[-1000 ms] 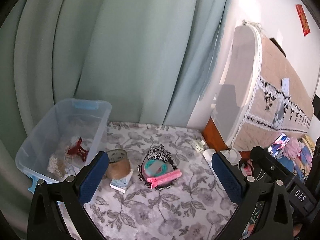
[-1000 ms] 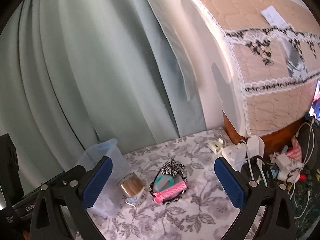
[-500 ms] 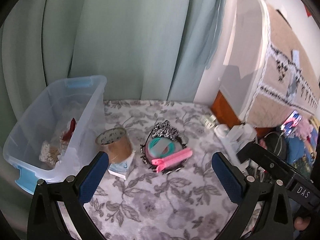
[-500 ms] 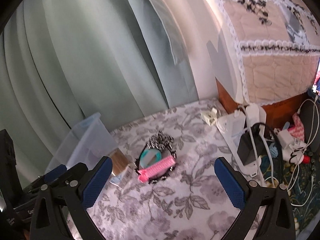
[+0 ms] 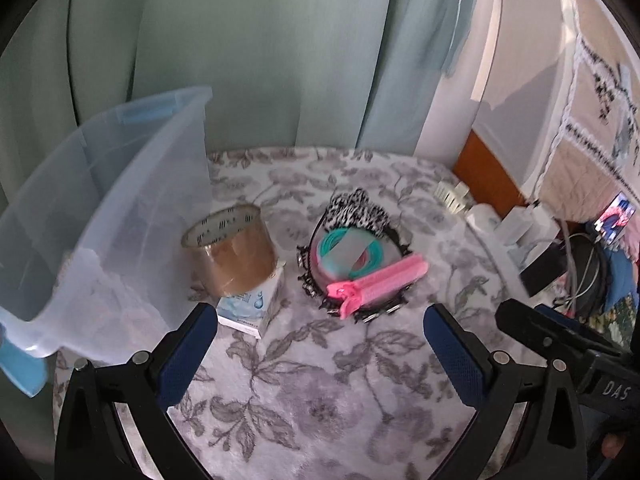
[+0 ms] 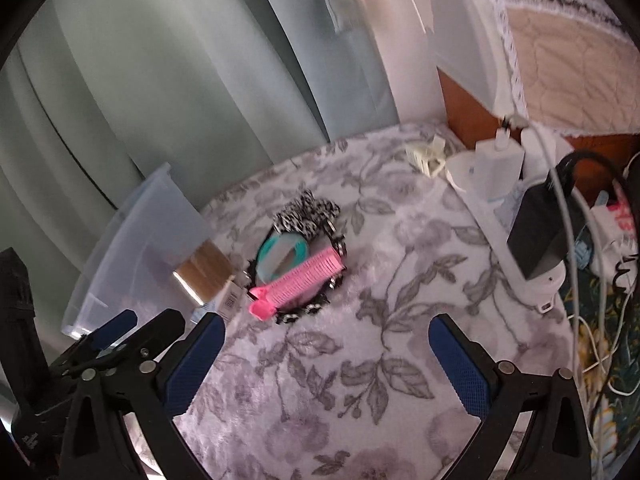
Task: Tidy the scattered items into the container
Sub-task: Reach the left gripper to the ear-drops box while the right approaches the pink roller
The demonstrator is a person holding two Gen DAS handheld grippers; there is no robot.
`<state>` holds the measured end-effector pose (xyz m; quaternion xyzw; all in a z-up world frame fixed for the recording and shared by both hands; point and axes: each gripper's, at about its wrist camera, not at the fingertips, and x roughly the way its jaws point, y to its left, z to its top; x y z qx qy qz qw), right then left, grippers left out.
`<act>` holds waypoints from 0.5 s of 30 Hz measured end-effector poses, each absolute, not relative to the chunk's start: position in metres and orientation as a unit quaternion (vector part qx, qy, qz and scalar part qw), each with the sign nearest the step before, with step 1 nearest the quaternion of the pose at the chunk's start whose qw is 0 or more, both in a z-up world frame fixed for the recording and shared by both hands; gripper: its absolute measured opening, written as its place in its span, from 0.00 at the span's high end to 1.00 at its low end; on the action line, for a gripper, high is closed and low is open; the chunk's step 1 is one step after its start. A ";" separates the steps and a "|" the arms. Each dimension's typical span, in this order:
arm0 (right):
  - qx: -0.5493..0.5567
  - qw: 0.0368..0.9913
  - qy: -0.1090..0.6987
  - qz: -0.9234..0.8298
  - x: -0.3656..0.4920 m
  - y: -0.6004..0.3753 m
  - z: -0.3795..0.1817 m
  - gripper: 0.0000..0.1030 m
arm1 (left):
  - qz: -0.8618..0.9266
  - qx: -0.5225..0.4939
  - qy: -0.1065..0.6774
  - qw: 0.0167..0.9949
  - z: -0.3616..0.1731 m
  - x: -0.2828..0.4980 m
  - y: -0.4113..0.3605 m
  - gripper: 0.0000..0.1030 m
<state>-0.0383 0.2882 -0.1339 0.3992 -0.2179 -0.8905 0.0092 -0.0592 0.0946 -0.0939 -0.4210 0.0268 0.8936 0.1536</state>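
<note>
Your left gripper (image 5: pixel 320 350) and right gripper (image 6: pixel 326 360) both gape wide, empty, lined up on the pink clip (image 5: pixel 376 282); bin (image 5: pixel 100 216) waits left, contents probably blurred.

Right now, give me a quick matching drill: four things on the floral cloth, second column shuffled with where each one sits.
Things:
1. tape roll
2. pink clip
3. clear bin
4. white power strip

Places:
A. far left edge of the cloth, by the curtain
B. lying across the teal disc in the middle pile
C. right edge of the cloth, with chargers plugged in
D. standing on a small white and blue box

Pairs: 1-D, 2-B, 3-A, 4-C
</note>
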 end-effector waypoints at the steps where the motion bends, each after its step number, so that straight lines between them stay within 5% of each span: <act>1: 0.403 0.010 -0.218 -0.889 -0.041 0.288 -0.137 0.00 | 0.891 -0.426 0.026 0.153 -0.098 -0.062 0.094 0.00; 15: 0.434 0.021 -0.207 -0.876 -0.068 0.278 -0.168 0.00 | 0.884 -0.452 0.073 0.089 -0.148 -0.095 0.095 0.01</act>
